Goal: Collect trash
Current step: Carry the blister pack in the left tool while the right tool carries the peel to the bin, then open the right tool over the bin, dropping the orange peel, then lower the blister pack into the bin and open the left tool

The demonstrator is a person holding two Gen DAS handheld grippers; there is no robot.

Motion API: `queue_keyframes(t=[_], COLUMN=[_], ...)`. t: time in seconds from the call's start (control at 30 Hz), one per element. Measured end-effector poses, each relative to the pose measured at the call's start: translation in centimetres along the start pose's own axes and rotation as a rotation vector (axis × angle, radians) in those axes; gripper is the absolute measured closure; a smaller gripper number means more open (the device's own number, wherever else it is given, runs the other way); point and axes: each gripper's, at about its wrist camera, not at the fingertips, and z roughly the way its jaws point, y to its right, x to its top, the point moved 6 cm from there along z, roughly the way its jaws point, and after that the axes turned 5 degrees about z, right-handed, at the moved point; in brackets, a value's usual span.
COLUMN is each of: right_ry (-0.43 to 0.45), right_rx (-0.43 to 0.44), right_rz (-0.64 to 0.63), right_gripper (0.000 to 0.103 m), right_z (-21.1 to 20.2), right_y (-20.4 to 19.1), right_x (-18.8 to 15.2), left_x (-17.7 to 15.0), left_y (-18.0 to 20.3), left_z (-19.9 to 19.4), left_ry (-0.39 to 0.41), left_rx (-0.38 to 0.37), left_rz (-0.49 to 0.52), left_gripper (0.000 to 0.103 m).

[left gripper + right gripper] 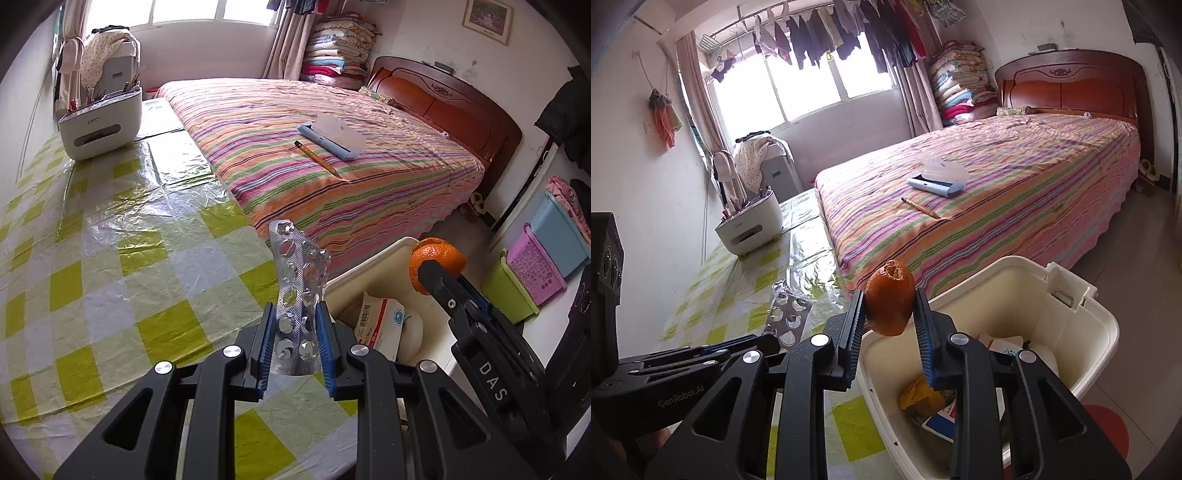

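Upright between left gripper [293, 345] fingers, blister pack [297, 295], long axis vertical.

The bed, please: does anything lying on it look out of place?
Yes: a pencil and an open blue pencil case lie loose on the striped bedspread, odd for a bed.

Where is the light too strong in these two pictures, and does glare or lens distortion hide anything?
Left wrist view: the window is blown out white, and the plastic table cover shows glare streaks. The blister pack in the left claw stays sharp. Right wrist view: the window backlights the hanging clothes into dark shapes, and fisheye curvature bends the bin. The orange peel is clear.
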Motion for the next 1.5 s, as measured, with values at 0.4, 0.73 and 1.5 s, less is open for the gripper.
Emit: queue_keyframes(t=[0.4, 0.73, 1.5], right_ry=[0.098, 0.161, 0.318], right_rx=[-0.039, -0.065, -0.081], right_rz=[0.117, 0.175, 0.245], right_gripper=[0.075, 0.06, 0.038], right_z=[-2.0, -3.2, -6.2], right_y=[3.2, 4.6, 6.4], right_x=[1.2, 1.6, 2.4], left_x=[0.4, 0.5, 0.5], left_y=[2.6, 3.9, 6.9], left_z=[1.2, 2.1, 3.4], left_ry=[-0.015, -0.031, -0.046], left_rx=[-0.014, -0.024, -0.069], left_rz=[0.046, 0.075, 0.139], left_gripper=[0.081, 0.081, 0.081])
